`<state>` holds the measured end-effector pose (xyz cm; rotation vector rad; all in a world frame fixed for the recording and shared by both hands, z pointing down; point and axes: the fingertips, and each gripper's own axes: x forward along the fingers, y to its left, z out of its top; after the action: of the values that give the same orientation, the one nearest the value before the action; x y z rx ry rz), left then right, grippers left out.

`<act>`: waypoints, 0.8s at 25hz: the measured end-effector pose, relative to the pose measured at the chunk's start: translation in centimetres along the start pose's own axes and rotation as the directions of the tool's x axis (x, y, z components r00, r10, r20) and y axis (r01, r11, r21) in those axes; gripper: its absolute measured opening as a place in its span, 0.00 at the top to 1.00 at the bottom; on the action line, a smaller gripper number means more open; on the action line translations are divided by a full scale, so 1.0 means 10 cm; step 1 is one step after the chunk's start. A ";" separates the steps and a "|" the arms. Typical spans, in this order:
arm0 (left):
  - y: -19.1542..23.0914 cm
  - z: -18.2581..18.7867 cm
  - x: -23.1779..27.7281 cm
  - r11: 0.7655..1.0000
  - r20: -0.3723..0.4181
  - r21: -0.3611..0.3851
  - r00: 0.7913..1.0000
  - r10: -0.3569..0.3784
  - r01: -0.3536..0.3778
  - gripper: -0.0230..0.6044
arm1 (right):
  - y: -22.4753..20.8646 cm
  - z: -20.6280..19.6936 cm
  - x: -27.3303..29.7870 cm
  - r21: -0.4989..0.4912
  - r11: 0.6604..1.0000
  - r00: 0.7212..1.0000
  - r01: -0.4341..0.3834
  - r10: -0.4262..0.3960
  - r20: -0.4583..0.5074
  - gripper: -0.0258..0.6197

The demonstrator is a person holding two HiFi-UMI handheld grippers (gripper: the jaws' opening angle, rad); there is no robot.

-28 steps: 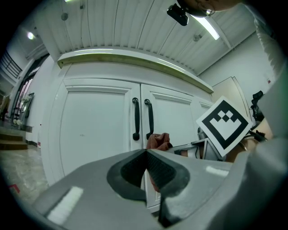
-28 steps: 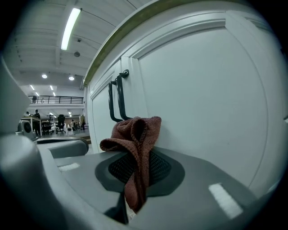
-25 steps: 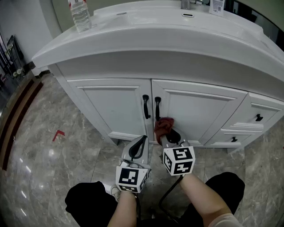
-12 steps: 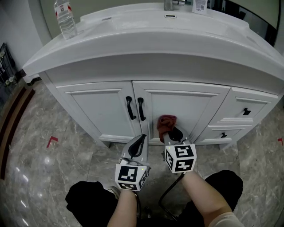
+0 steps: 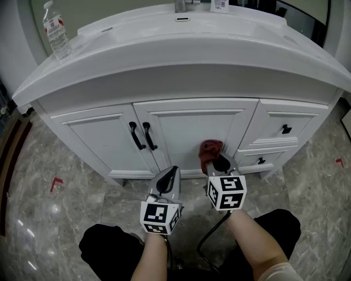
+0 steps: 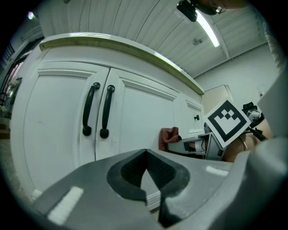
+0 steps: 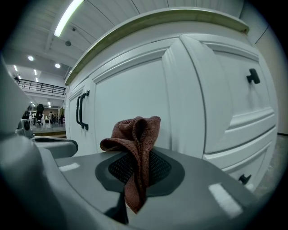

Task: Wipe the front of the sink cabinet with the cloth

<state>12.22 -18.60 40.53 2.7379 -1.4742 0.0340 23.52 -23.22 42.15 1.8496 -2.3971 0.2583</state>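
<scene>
The white sink cabinet [image 5: 186, 129] has two doors with black handles [image 5: 138, 135]. A dark red cloth [image 5: 210, 149] is bunched against the lower right part of the right door. My right gripper [image 5: 215, 160] is shut on it, and in the right gripper view the cloth [image 7: 135, 139] hangs from between the jaws of the gripper [image 7: 134, 168], close to the door [image 7: 130, 90]. My left gripper [image 5: 171, 171] is shut on nothing and hangs low, short of the doors. In the left gripper view its tips [image 6: 145, 156] point at the handles [image 6: 96, 110], with the cloth [image 6: 168, 135] to the right.
Right of the doors are two drawers with black knobs [image 5: 286, 129], [image 5: 261, 161]. A water bottle [image 5: 56, 37] stands on the countertop's left end and a faucet [image 5: 181, 5] at the back. The floor is grey marble with a red mark [image 5: 56, 183]. A black cable [image 5: 211, 236] hangs below my right hand.
My right gripper has carried the cloth rightward along the right door, from beside the handles towards the drawers. The left gripper stayed shut and drifted along.
</scene>
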 end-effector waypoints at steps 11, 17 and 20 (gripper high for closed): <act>-0.32 -0.04 0.19 0.999 0.000 -0.030 0.999 -0.041 0.041 0.96 | -0.57 0.04 -0.29 0.030 0.996 0.996 0.090 -0.089 -0.007 0.83; -0.41 -0.16 0.19 0.998 -0.025 -0.042 0.998 -0.056 0.055 0.96 | -0.78 0.01 -0.42 0.025 0.990 0.990 0.142 -0.141 -0.028 0.83; -0.35 -0.24 0.13 0.998 -0.047 -0.042 0.998 -0.049 0.047 0.96 | -0.72 0.03 -0.44 0.002 0.992 0.992 0.129 -0.129 -0.013 0.83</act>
<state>15.87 -17.67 42.90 2.7192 -1.3814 0.0673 31.63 -20.84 41.56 1.9877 -2.2580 0.2616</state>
